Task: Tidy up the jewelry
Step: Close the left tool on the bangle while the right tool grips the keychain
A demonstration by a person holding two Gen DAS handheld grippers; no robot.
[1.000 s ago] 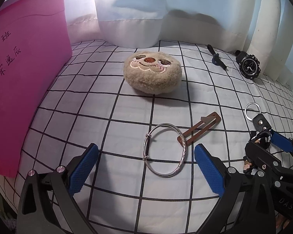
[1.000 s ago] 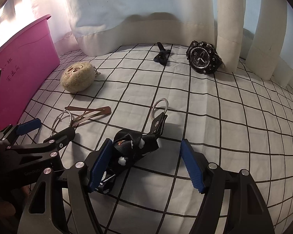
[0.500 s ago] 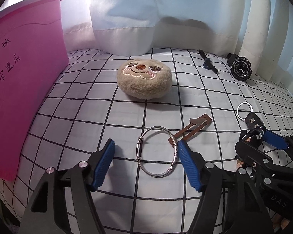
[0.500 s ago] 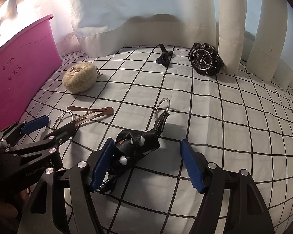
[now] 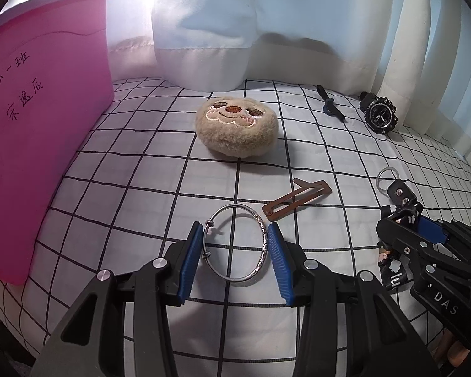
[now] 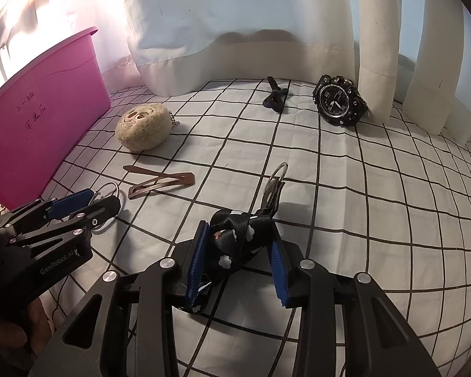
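- Since one second ago both sets of jaws have been closing: the left gripper (image 5: 235, 248) has gone from wide apart to pinched in on the silver bangle (image 5: 237, 243); the right gripper (image 6: 240, 257) has narrowed onto the black strap keychain (image 6: 241, 235).
- Left jaws: blue pads touch the bangle's left and right rim; gripping the bangle, which lies flat on the checked cloth (image 5: 141, 188).
- Bangle: squeezed to an oval, long axis running away from the camera toward the plush sloth face (image 5: 237, 130).
- Right jaws: pads press the bunched, flower-printed strap from both sides; gripping it.
- Keychain: long axis runs from the jaws away from the camera, its metal ring (image 6: 276, 179) at the far end, tilted up on edge, pointing toward the black wristwatch (image 6: 339, 103).
- In the left view the keychain ring (image 5: 387, 179) lies right of the bangle, strap end between the right gripper's jaws (image 5: 417, 223).
- Brown hair clip (image 5: 298, 201) lies just beyond the bangle, apart from it, long axis slanting up to the right.
- Pink bin (image 5: 40, 144) with handwritten characters stands at the left edge of the cloth.
- Small dark clip (image 6: 276, 97) lies left of the watch, near the white curtain (image 6: 235, 31).
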